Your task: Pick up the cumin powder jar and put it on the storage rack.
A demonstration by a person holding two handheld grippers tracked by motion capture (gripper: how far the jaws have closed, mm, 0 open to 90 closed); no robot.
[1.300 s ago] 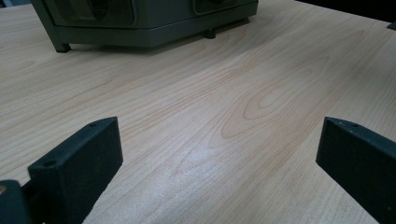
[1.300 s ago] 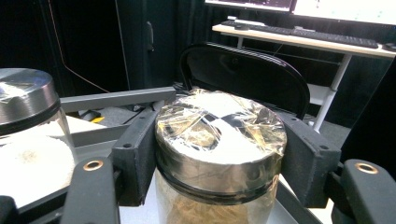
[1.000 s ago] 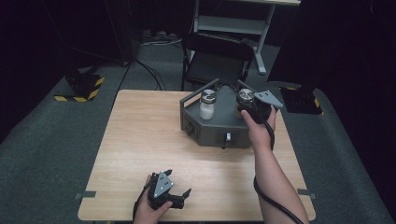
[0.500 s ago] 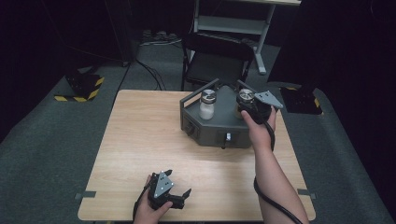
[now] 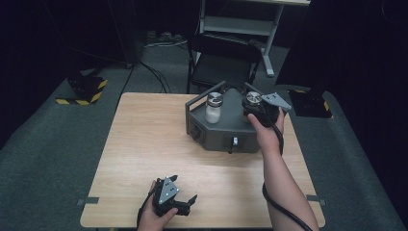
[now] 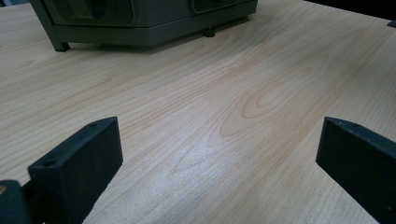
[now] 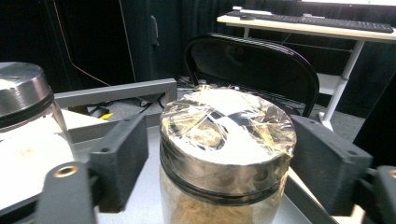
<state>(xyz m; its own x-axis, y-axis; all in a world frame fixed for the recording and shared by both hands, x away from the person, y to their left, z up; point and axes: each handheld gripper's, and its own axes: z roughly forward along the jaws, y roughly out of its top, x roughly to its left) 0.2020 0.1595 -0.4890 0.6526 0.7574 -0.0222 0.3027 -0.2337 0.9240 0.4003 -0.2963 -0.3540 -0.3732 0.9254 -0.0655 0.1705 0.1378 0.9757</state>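
Observation:
A grey metal holder [image 5: 221, 134] stands at the table's far right and carries two jars. A white-filled jar [image 5: 212, 109] with a steel lid stands on its left side. A jar of brown contents [image 7: 224, 186] with a foil-covered lid stands on its right side, between the jaws of my right gripper [image 7: 224, 144]. Those jaws have just been opening and now stand slightly off the jar's sides. In the high view the right gripper [image 5: 255, 107] reaches over the holder's right end. My left gripper [image 5: 184, 188] rests low at the near edge, wide open over bare wood [image 6: 233, 93].
The wooden table [image 5: 144, 144] spreads left of the holder. A black chair [image 5: 221, 57] stands behind the table, with a desk [image 5: 250, 19] farther back. The right gripper's cable [image 5: 284, 211] trails along the forearm. The holder's base [image 6: 140, 23] lies ahead of the left jaws.

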